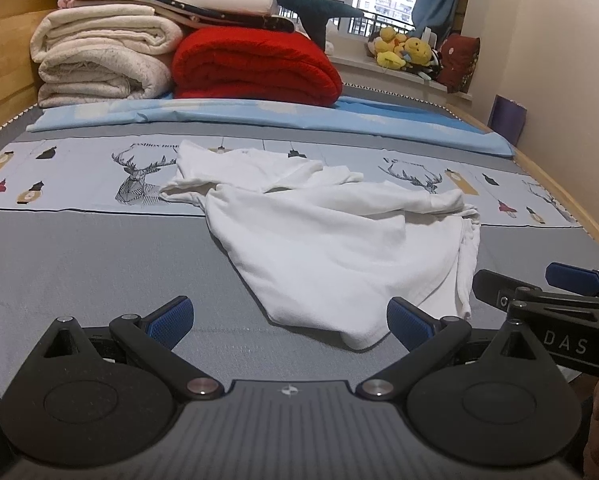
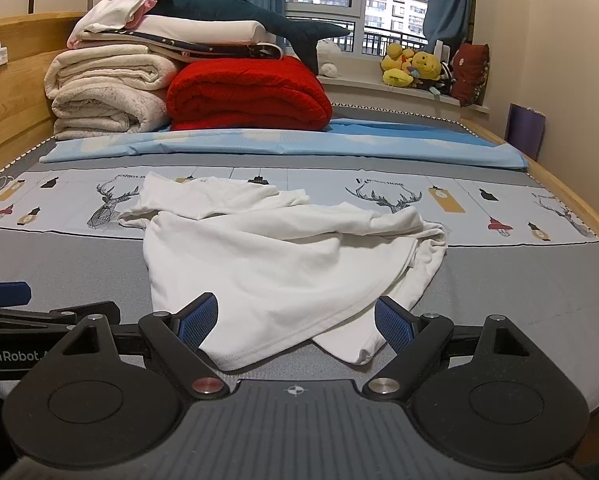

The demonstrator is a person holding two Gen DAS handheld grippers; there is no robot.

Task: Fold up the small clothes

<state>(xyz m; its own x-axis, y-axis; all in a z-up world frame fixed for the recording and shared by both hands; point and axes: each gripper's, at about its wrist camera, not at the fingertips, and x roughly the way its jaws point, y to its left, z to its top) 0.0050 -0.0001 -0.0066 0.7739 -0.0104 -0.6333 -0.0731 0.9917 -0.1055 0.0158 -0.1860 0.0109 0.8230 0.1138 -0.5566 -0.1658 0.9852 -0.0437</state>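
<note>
White shirt (image 1: 331, 236) lies crumpled mid bed (image 1: 79, 264), near hem just ahead of both grippers. Left gripper (image 1: 289, 322): fingers wide open, holding nothing, hem corner btwn them. Right gripper (image 2: 295, 322): fingers wide open, empty, straddling hem. Red blanket (image 2: 247, 94) & cream blankets (image 2: 103, 92) stacked far left.

Soft matt white cloth garment (image 2: 275, 256) on a smooth printed sheet (image 2: 499, 280); fuzzy red blanket (image 2: 247, 96), pale wood bedframe (image 2: 11, 92)

The white garment (image 2: 283, 256) hides its own crumpled underlayers; window buildings (image 2: 383, 4) blur
</note>
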